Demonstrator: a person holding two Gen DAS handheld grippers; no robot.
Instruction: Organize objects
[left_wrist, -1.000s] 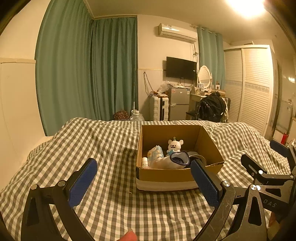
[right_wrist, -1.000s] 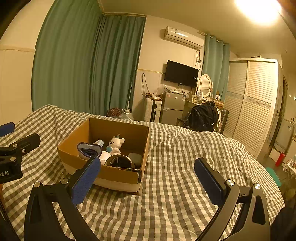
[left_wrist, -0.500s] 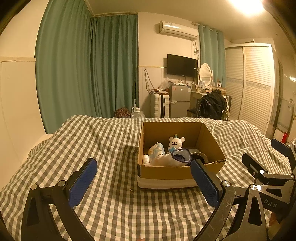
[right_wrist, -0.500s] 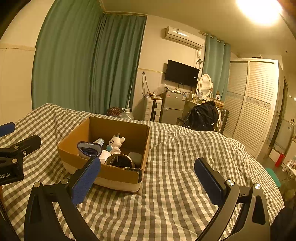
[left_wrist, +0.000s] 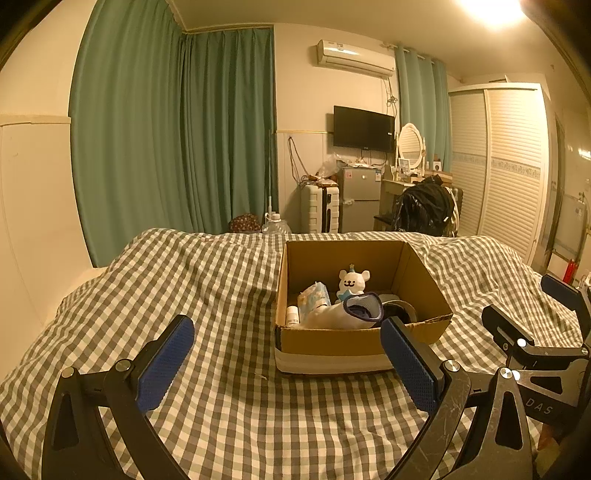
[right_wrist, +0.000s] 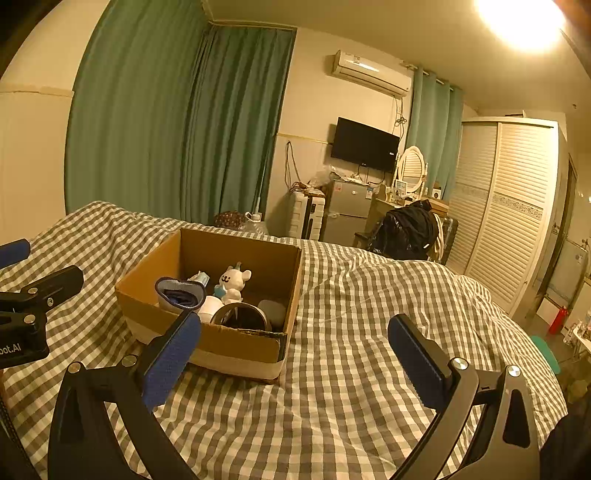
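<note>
left wrist view: cardboard box on the bed gathers the toy bear; left tool and right tool gape empty before it.

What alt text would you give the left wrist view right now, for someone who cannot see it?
An open cardboard box sits on a checked bedspread, holding a white toy bear, a small white bottle and other odds and ends. The left tool hovers open and empty in front of it, with the right tool at the right edge.
</note>
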